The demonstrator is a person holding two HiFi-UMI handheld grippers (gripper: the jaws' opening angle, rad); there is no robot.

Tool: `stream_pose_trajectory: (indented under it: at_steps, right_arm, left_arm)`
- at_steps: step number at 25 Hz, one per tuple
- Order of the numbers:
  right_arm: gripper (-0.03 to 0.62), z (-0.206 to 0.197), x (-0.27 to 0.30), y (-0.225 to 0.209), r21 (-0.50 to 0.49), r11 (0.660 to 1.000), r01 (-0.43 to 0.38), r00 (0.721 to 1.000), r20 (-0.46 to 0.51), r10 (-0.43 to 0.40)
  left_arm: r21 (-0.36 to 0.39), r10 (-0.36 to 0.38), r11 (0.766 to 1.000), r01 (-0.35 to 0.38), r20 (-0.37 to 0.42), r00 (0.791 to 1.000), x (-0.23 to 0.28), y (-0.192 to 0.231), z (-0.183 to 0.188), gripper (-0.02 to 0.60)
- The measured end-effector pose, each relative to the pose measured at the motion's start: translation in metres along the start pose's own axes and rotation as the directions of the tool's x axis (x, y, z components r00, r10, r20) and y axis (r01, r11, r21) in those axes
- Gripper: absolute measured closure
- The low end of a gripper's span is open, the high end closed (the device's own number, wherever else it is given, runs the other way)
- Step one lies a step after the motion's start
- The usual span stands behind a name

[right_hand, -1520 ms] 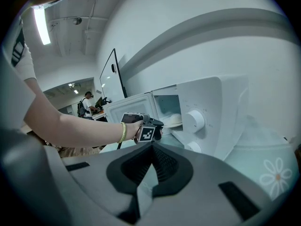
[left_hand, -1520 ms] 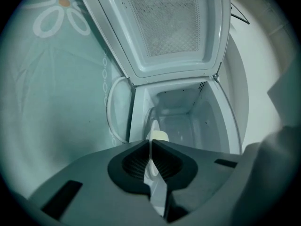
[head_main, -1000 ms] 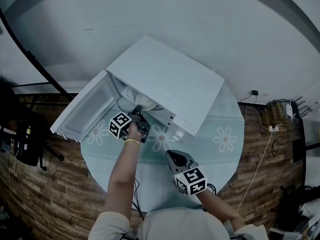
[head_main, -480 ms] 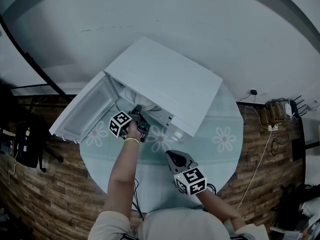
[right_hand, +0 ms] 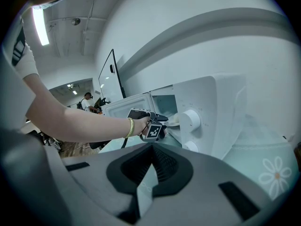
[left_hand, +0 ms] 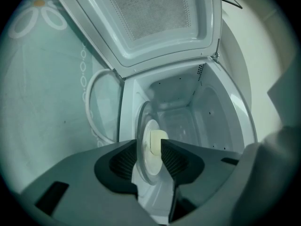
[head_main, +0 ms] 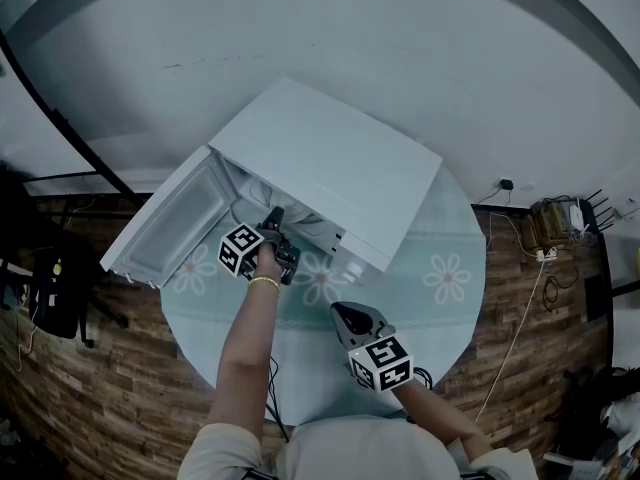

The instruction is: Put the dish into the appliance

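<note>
A white microwave (head_main: pixel 330 158) stands on the round table with its door (head_main: pixel 165 223) swung open to the left. My left gripper (head_main: pixel 278 218) reaches into the cavity. In the left gripper view, a white dish (left_hand: pixel 145 160) with a pale yellow piece (left_hand: pixel 157 142) on it sits edge-on between the jaws of the left gripper (left_hand: pixel 149 144). Those jaws have just been opening and stand slightly off the dish. My right gripper (head_main: pixel 345 316) hovers over the table nearer the person, shut and empty, also seen as the right gripper (right_hand: pixel 151 147).
The table wears a pale teal cloth with daisies (head_main: pixel 448 278). Two round knobs (right_hand: pixel 190 120) sit on the microwave's front. A white cable loop (left_hand: pixel 89 102) lies beside the door. Cables and a box (head_main: pixel 552 228) sit on the wooden floor at right, a dark chair (head_main: pixel 50 288) at left.
</note>
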State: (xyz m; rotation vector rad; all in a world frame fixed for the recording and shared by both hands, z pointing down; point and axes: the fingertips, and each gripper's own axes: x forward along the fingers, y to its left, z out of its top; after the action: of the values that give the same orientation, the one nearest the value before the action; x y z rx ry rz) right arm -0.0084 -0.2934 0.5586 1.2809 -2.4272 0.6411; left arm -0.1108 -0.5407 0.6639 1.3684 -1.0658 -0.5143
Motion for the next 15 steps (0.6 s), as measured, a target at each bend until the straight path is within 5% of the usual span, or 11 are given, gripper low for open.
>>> stream_pose_trajectory:
  at_steps: [4,15]
  right_arm:
    - [0.589,0.001,-0.003,0.004,-0.002,1.000,-0.005,1.000,0.006,0.005]
    - [0.589,-0.001,-0.014,0.016,-0.012,1.000,-0.020,1.000,0.022,0.020]
  left_arm:
    - [0.023,0.014,1.000,-0.014,0.002,1.000,-0.006,-0.001,0.001,0.386]
    - [0.074,0.016,0.997,-0.016,-0.012,1.000,-0.037,-0.008,-0.015,0.382]
